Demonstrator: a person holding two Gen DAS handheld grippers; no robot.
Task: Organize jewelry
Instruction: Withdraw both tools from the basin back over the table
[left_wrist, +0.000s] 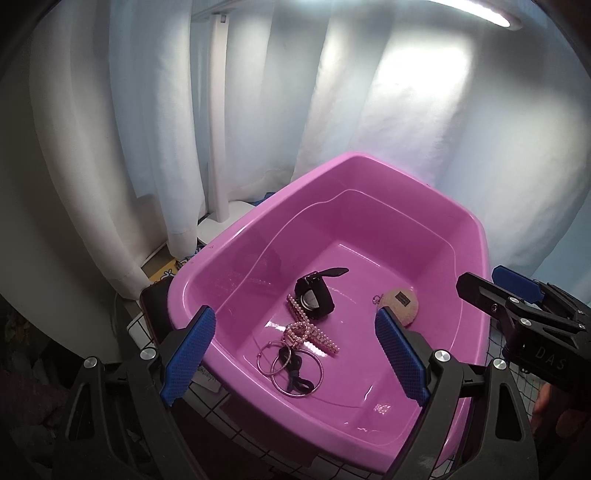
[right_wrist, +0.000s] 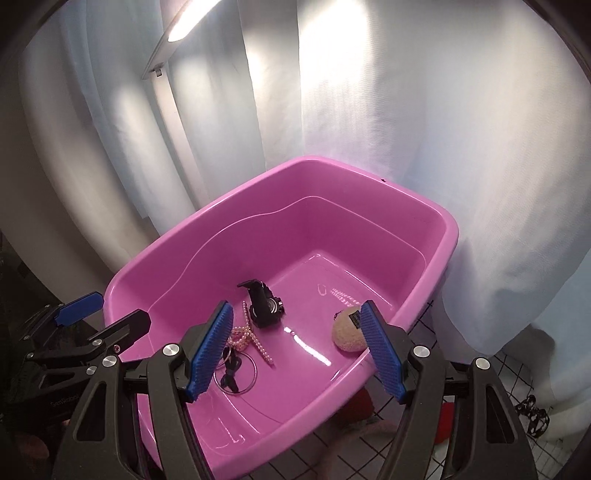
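Observation:
A pink plastic tub (left_wrist: 436, 206) (right_wrist: 406, 206) holds the jewelry. In it lie a black watch (left_wrist: 314, 297) (right_wrist: 264, 308), a pearl strand (left_wrist: 308, 330) (right_wrist: 245, 334), two hoop rings (left_wrist: 290, 367) (right_wrist: 249, 367) with a dark cord (left_wrist: 295, 376), and a beige round pouch (left_wrist: 400, 301) (right_wrist: 349, 334). My left gripper (left_wrist: 295, 358) is open and empty above the tub's near rim. My right gripper (right_wrist: 295, 347) is open and empty over the tub's near side; it also shows in the left wrist view (left_wrist: 517, 306).
White curtains (left_wrist: 332, 92) hang close behind the tub. A white lamp post (left_wrist: 219, 122) stands at the back left. A white wire grid surface (right_wrist: 491, 373) lies under the tub. A dark patterned piece (right_wrist: 533, 413) and red items (right_wrist: 443, 424) lie right of the tub.

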